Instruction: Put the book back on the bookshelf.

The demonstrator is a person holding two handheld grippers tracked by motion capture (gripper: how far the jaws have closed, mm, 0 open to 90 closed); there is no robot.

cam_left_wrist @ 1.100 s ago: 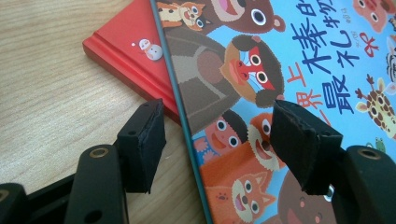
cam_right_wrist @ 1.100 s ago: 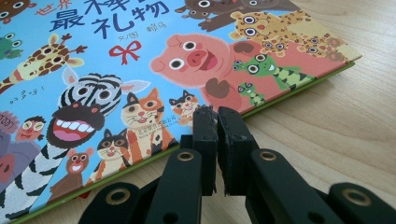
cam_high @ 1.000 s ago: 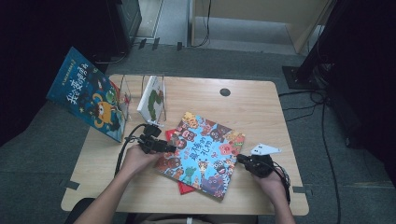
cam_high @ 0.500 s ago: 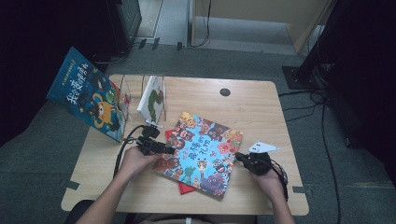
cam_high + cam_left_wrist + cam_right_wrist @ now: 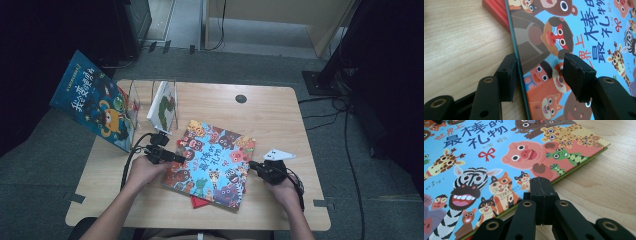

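High view: little differs from 0.5 s ago. The animal picture book (image 5: 212, 162) lies at the same angle near the table's (image 5: 280, 120) front-centre, on top of a red book (image 5: 198, 201) whose corner pokes out at the front. The left gripper (image 5: 172, 157) stays at the book's left edge and the right gripper (image 5: 256, 165) at its right edge; neither has shifted noticeably. A white folded paper (image 5: 278, 154) lies just beyond the right gripper. At the back left, a clear rack (image 5: 150, 102) holds a white book (image 5: 162, 106), and a big blue book (image 5: 95, 106) leans vs. the rack's outer side.

Left gripper view: jaws apart, straddling the book's teal edge, 1 pad (image 5: 507, 75) on the table side and the other pad (image 5: 576, 72) over the cover. Whether either touches the book is hard to say. The cover is bright blue w/ cartoon animals (bear, monkey, giraffe) and Chinese lettering. The red book shows beyond it.

Right gripper view: jaws pressed together w/ no gap, tips right at the book's green-edged border by the cartoon cats; they seem to hold nothing. Cover shows a zebra, pig, frog and a red bow.
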